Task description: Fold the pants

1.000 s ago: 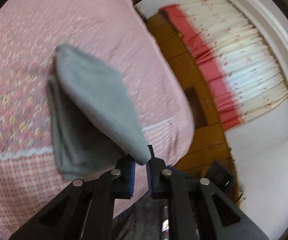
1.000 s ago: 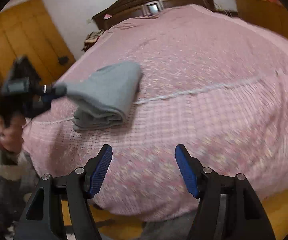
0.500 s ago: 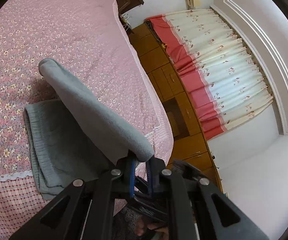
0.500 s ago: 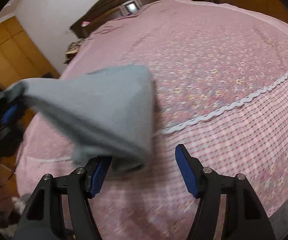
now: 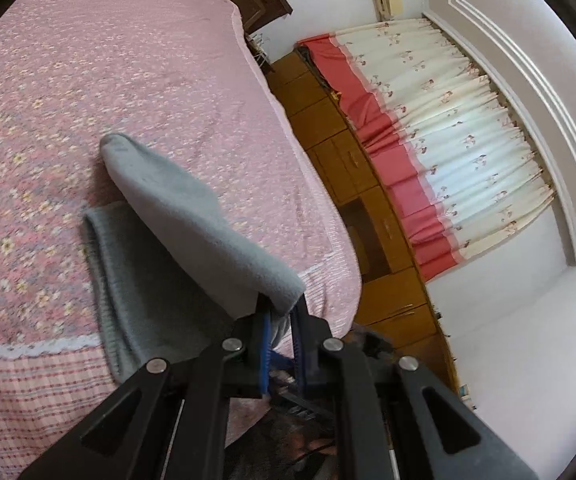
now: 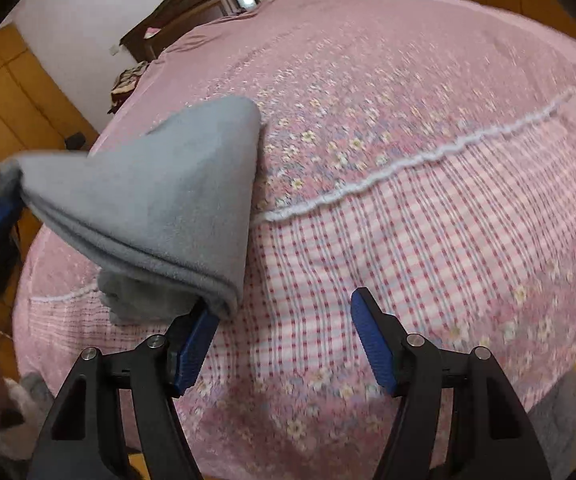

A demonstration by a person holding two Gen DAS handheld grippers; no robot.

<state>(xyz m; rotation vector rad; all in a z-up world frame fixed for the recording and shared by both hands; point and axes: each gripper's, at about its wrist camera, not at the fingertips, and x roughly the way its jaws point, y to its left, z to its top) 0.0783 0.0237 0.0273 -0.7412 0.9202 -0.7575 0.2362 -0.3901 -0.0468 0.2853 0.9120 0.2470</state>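
We see grey pants (image 5: 192, 216) of soft, matt fleece on a pink printed cotton bedspread (image 6: 428, 216). Beside the bed, the cabinets (image 5: 368, 184) are glossy wood and the curtain (image 5: 460, 152) thin cloth.

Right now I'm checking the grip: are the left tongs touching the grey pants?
Touching. The left wrist view shows the left tongs shut on a corner of the grey pants.

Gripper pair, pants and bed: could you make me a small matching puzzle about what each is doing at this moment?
Things:
1. left gripper
2. right gripper
3. grey pants
4. pink bedspread

States:
A. open, holding nothing
B. one corner lifted, the rest lying folded
C. shut on a fabric corner
D. spread flat beneath everything

Pairs: 1-C, 2-A, 3-B, 4-D
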